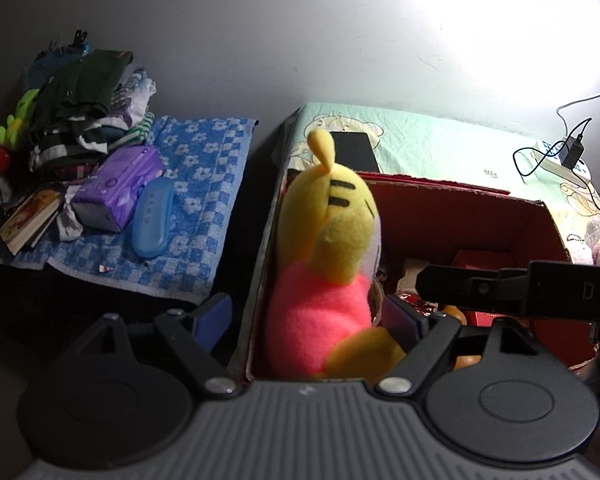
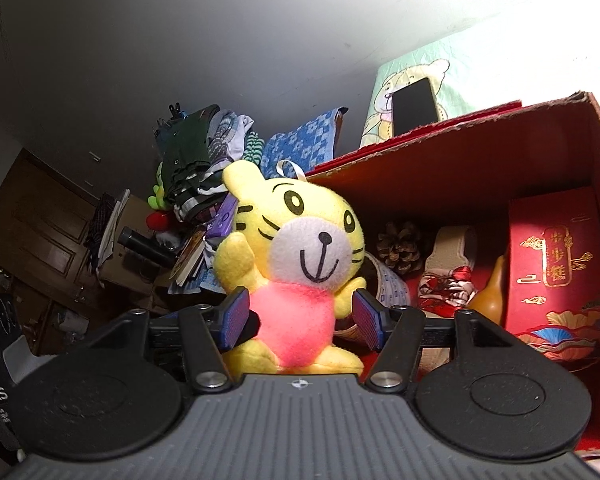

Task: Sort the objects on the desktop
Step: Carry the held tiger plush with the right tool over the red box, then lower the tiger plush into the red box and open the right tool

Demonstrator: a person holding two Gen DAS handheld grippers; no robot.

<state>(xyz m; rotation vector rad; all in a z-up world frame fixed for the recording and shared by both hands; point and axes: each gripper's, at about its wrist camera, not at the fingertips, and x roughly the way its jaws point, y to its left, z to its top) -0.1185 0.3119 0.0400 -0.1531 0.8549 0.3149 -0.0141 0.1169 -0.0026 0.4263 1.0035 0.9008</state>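
A yellow plush tiger in a pink shirt (image 2: 296, 268) stands at the left end of an open red cardboard box (image 2: 480, 160). My right gripper (image 2: 300, 316) has its blue pads on both sides of the tiger's pink body and is shut on it. In the left wrist view the tiger (image 1: 332, 264) shows from the back, inside the box (image 1: 460, 208). My left gripper (image 1: 308, 324) is open, its fingers spread wide: the left pad (image 1: 212, 320) is outside the box wall, the right pad (image 1: 400, 320) is inside, beside the tiger.
In the box lie a pine cone (image 2: 400, 244), a red gift box (image 2: 556, 272), a gourd (image 2: 490, 292) and a red-white wrapped item (image 2: 446, 292). A phone (image 1: 354, 152) lies on the green bear cloth. A blue case (image 1: 152, 220), purple pack (image 1: 120, 184) and clothes pile (image 1: 84, 104) sit at left.
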